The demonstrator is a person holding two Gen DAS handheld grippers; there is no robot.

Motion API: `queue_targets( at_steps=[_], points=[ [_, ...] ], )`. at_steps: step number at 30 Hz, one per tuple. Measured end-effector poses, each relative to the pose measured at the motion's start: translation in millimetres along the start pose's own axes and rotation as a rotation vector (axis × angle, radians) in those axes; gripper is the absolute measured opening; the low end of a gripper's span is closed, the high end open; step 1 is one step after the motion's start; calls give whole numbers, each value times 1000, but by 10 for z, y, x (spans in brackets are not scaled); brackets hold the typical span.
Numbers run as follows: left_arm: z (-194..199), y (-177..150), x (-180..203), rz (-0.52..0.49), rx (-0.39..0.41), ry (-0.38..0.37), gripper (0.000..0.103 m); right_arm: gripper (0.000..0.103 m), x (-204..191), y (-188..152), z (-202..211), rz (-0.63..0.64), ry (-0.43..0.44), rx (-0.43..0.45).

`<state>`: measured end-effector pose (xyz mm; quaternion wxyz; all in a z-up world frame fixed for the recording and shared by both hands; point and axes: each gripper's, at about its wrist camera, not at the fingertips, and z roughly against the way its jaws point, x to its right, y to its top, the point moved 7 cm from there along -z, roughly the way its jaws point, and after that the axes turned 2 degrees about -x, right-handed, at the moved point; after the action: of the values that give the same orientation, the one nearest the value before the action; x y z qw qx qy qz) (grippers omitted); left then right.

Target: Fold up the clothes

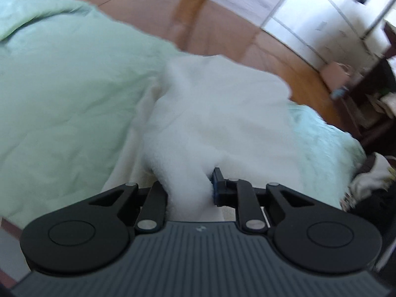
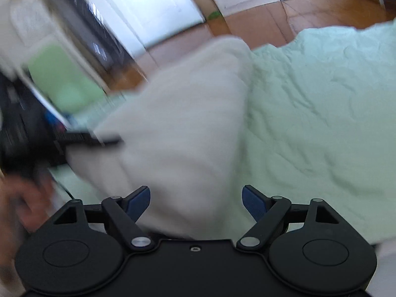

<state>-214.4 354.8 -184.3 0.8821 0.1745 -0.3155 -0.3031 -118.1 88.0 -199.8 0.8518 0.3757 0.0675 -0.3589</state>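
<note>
garment point(image 1: 210, 113): white fleecy cloth | bedspread point(image 1: 61, 94): pale-green crinkled cloth | floor point(image 1: 222, 34): glossy wood

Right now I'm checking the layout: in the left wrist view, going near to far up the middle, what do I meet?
Left gripper → white fleece garment → wooden floor → white cabinets.

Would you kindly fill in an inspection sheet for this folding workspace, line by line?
Surface: pale green bedspread, wrinkled.
Job's things: white fleece garment lying on it, unfolded.
Clutter: nothing seen on the bedspread.
Grippers: left gripper shut on a bunch of the garment; right gripper open above the fleece, not gripping.
Cables: nothing seen.
Surroundings: wooden floor, white cabinets; much is blurred.
</note>
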Motion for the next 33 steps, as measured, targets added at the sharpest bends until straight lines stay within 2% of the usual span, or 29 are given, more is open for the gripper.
queue_targets(
  at_steps=[3,4,5,7,9,10,11,13,15,16,18,20,23,24,26,28,30,31,32,33],
  points=[
    [106,-32,-22,8,25,17,14,86,-72,-171,-157,104,-76,-58],
    [145,-34,-23,5,36,29,13,86,-140,-187,-195,139,-76,-61],
    [185,-36,-23,1,48,42,9,85,-239,-176,-221,176,-57,-50],
    [240,15,-71,-6,58,62,8,85,-368,-110,-285,224,-68,0],
    [209,43,-133,35,26,25,8,85,-378,-12,-431,217,-142,51],
    [159,33,-172,59,0,11,8,77,-349,24,-516,217,-192,43],
    [163,17,-197,45,1,33,8,46,-328,52,-586,232,-242,15],
    [197,-14,-240,1,14,93,9,32,-407,147,-413,240,-282,5],
    [292,-27,-228,-81,53,155,9,25,-494,231,-182,249,-294,6],
    [289,-57,-228,-108,49,182,9,23,-504,245,-106,263,-286,4],
    [155,-167,-271,-126,6,197,10,23,-386,164,-177,235,-272,-54],
    [69,-232,-324,-140,-5,219,13,23,-221,-12,-366,175,-268,-134],
    [9,-290,-380,-157,-10,244,14,23,-231,-86,-352,214,-252,-148],
    [56,-266,-397,-140,-5,240,15,23,-238,-75,-322,230,-239,-160],
    [174,-200,-451,-94,7,227,28,25,-237,-18,-252,256,-204,-204],
    [315,-114,-525,-39,19,207,31,25,-227,59,-110,242,-154,-230],
    [449,33,-508,-29,55,164,31,30,-197,206,164,190,-78,-176],
    [517,110,-495,-26,74,141,29,35,-188,289,296,165,-35,-134],
    [585,187,-482,-23,93,118,35,45,-177,392,423,139,6,-82],
    [614,281,-433,-39,110,93,39,50,-157,501,505,120,30,-34]
  ],
)
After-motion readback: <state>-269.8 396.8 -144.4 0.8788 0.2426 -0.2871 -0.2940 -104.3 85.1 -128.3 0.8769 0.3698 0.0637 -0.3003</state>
